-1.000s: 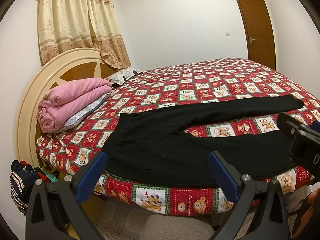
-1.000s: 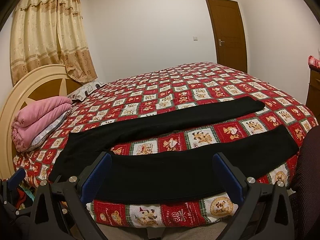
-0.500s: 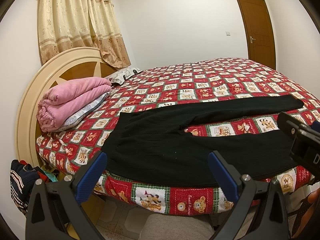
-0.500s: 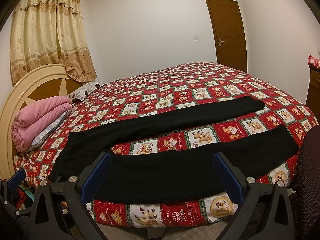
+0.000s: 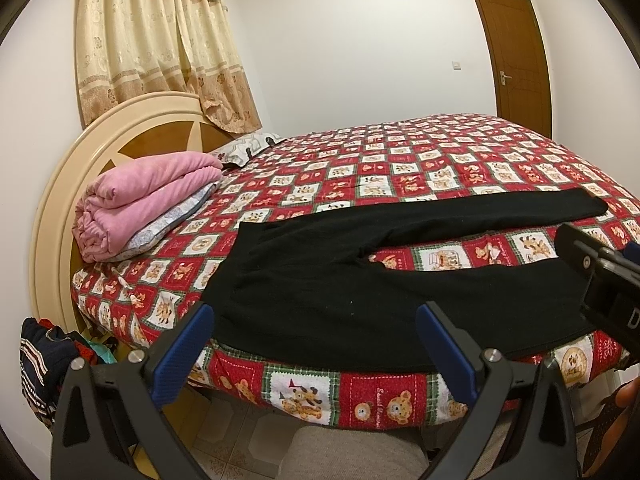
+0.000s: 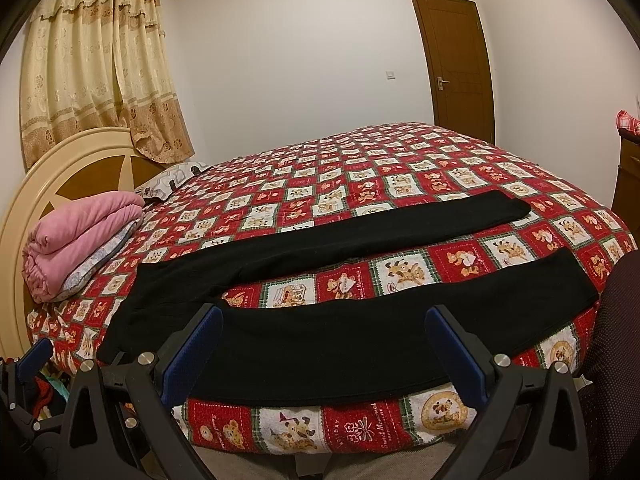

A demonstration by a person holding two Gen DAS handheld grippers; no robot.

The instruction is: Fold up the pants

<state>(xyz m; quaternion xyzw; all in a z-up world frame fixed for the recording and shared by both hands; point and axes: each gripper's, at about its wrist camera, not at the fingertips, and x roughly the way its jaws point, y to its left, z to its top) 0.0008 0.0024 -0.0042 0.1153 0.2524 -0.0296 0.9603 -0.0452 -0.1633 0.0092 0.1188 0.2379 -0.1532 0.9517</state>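
Note:
Black pants [image 5: 320, 280] lie spread flat on the bed, waistband to the left and both legs stretched to the right with a gap between them; they also show in the right wrist view [image 6: 340, 340]. My left gripper [image 5: 316, 344] is open and empty, held off the bed's near edge in front of the waist part. My right gripper [image 6: 324, 344] is open and empty, off the near edge in front of the near leg. The right gripper's body shows at the right of the left wrist view [image 5: 600, 276].
The bed has a red patterned quilt [image 5: 440, 160]. A folded pink blanket [image 5: 140, 200] and a pillow [image 5: 248, 148] lie by the cream headboard [image 5: 52, 200]. Clothes [image 5: 44, 360] are piled on the floor at the left. A brown door [image 6: 456, 64] is at the far right.

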